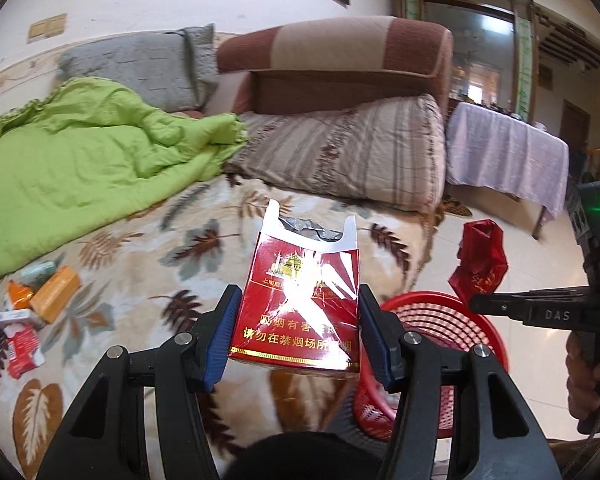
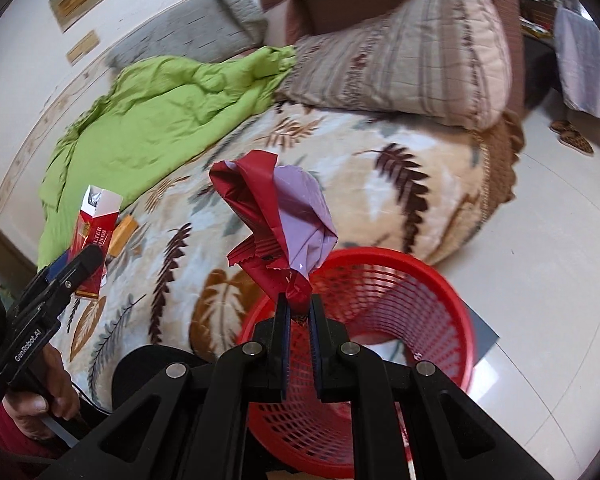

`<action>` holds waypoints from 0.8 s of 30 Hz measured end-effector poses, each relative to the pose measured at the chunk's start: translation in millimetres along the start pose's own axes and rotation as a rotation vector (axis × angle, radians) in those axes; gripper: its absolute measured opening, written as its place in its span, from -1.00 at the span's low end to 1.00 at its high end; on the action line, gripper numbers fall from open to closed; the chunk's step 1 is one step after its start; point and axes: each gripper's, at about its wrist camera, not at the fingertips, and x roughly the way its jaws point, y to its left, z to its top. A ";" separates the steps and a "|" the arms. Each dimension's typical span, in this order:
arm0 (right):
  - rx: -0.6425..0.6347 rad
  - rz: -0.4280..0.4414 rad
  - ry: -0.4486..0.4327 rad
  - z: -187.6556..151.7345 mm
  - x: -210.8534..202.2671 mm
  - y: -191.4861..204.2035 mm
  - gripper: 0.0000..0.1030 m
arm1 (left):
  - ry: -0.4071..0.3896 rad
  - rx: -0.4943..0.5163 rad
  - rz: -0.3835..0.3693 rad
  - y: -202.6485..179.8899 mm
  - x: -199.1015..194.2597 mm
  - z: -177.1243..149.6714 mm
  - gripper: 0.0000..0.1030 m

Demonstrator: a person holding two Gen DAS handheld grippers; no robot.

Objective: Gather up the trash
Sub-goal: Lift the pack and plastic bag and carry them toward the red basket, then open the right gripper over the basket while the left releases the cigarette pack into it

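Looking along our left tongs (image 1: 298, 334), we see them half open and clamped on a red cigarette pack (image 1: 300, 300), whose gold Chinese print reads 吸烟有害 and 请勿在禁烟场所; it hangs over the bed (image 1: 172, 248) beside a red basket (image 1: 432, 320). Our right tongs (image 1: 476, 304) show "DAS". From the right wrist, our tongs (image 2: 298, 308) pinch shut on a crumpled red wrapper (image 2: 276, 216) just above the basket (image 2: 384, 280). The pack's (image 2: 94, 236) side reads "FILTER KINGS"; the left tongs (image 2: 80, 260) read "GenRobot.AI".
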 end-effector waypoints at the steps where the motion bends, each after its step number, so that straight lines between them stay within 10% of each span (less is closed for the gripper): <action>1: 0.008 0.000 -0.001 -0.2 -0.7 -3.5 -0.83 | 0.004 0.009 -0.004 -4.1 1.1 0.0 0.09; 24: 0.105 -0.019 0.084 -24.1 12.5 -45.1 -0.82 | 0.113 0.042 -0.147 -54.9 32.7 -11.3 0.09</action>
